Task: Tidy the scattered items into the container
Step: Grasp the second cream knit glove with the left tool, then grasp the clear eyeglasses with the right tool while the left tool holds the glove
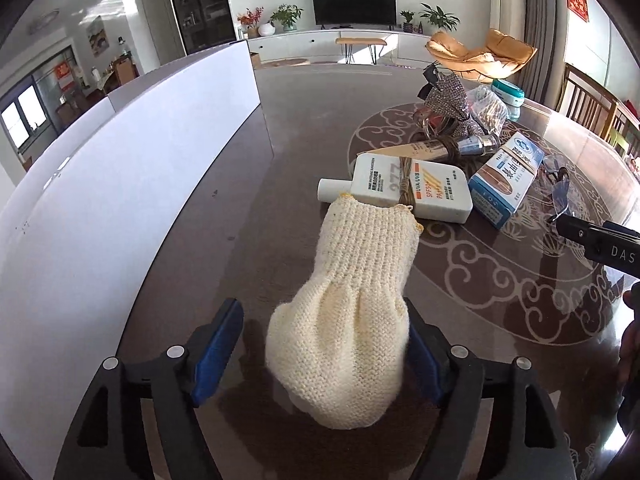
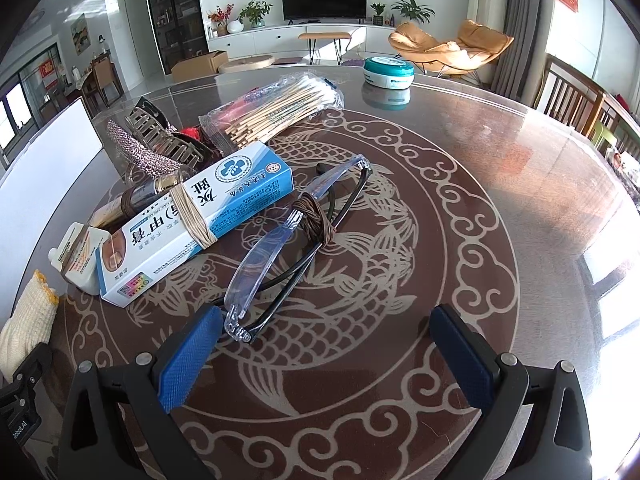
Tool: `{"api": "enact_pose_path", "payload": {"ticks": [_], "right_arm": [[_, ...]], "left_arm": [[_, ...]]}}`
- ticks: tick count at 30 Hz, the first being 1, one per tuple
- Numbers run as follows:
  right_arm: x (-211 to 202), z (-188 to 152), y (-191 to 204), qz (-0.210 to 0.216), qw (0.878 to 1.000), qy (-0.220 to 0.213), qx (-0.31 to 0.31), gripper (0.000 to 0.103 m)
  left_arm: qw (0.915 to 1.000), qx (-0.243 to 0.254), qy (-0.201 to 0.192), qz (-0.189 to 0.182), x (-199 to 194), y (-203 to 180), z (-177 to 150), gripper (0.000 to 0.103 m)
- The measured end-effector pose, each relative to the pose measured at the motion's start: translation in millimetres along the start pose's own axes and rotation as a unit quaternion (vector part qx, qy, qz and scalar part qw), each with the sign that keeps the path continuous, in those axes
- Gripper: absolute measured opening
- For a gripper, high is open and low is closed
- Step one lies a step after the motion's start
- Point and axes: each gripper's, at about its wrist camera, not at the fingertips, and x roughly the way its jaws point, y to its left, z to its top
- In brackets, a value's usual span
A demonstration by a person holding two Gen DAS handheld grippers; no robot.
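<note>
Left wrist view: the left claw [image 1: 324, 350] stands open around a cream knitted cotton glove [image 1: 344, 320] that lies on the dark glossy table [image 1: 248, 184]. Its right pad seems to touch the knit while the left pad stands clear, so nothing is pinched. The glove's cuff points to 12 o'clock and rests against a white sunscreen bottle wrapped with twine [image 1: 404, 192]. At 1 o'clock lies a blue-and-white carton [image 1: 506, 178], and a white flat-walled container [image 1: 120, 184] runs along 9 to 11 o'clock. The glove looks light, soft and limp; a pinch across its bunched middle should hold, though the loose ends will droop.

Right wrist view: the right claw [image 2: 326, 354] is open and empty above the table. Clear-framed glasses bound with brown cord [image 2: 296, 240] lie at 11 o'clock, their near end just beside the left pad. They seem light, stiff, slippery and fragile; the corded middle looks the safest hold.
</note>
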Motion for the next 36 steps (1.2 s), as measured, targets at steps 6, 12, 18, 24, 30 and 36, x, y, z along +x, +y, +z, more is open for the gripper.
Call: {"api": "enact_pose_path", "payload": {"ticks": [6, 12, 18, 24, 30, 36], "right_arm": [[-2, -1, -3, 0.012, 1.000, -0.005, 0.009, 0.103], [-1, 0, 4, 0.014, 1.000, -0.003, -0.006, 0.103], [14, 16, 33, 0.027, 0.998, 0.005, -0.060, 0.103], [14, 23, 27, 0.035, 0.998, -0.007, -0.059, 0.090], [5, 18, 10, 0.061, 0.994, -0.023, -0.091, 0.039], [-15, -8, -4, 0.122, 0.985, -0.023, -0.119, 0.034]], "left_arm": [[0.9994, -0.025, 0.000, -0.026, 7, 12, -3, 0.092], [0.9993, -0.021, 0.004, -0.032, 9, 10, -2, 0.098], [0.9993, -0.020, 0.004, -0.032, 9, 9, -2, 0.098], [0.9993, -0.020, 0.004, -0.032, 9, 9, -2, 0.098], [0.9992, -0.021, 0.004, -0.033, 9, 9, -2, 0.099], [0.9992, -0.021, 0.004, -0.033, 9, 9, -2, 0.099]]}}
